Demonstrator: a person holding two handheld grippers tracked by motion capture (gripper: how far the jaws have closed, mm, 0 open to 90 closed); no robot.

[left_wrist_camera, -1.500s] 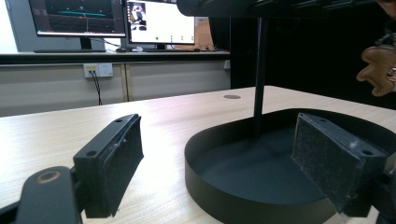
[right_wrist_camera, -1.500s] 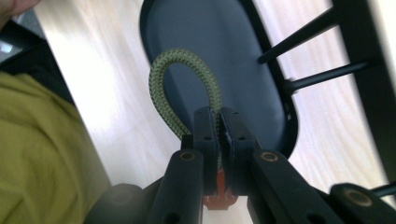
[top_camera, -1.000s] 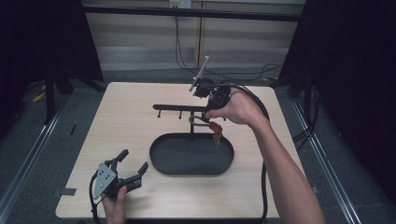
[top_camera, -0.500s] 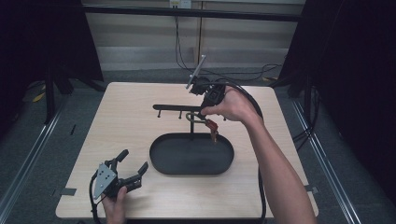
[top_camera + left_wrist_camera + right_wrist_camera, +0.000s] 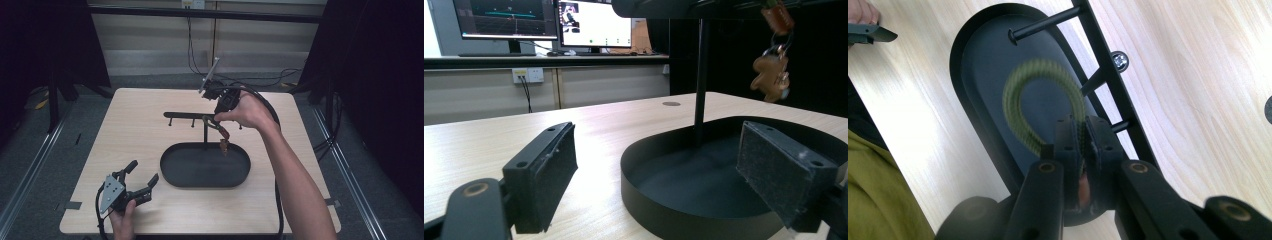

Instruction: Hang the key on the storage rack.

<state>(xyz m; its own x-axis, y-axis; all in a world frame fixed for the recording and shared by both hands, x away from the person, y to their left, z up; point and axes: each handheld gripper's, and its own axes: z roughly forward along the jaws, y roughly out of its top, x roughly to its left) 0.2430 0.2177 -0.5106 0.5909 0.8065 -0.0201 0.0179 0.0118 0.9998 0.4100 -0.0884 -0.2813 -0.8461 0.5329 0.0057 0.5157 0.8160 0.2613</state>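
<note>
Pale wooden table (image 5: 150, 125) stood before grey cabinets and dark curtains, and bore a black oval tray (image 5: 205, 165) from whose far edge a thin post rose to a horizontal black peg rack (image 5: 187, 115). Above the rack's right end, the right gripper (image 5: 1083, 145) pointed downward with its jaws pressed together on a green looped cord (image 5: 1020, 100), the loop standing clear above the tray in the right gripper view. From that cord, a keychain (image 5: 223, 141) with a reddish strap and a small brown figure hung over the tray's far right part in the high view; in the left gripper view the same charm (image 5: 770, 75) dangled just right of the post, clear of the tray floor. Whether the cord rested on a peg could not be told. Near the tray's left end, toward the table's front edge, the left gripper (image 5: 132, 187) lay low in the person's hand, its jaws spread wide and empty, facing the tray wall.
</note>
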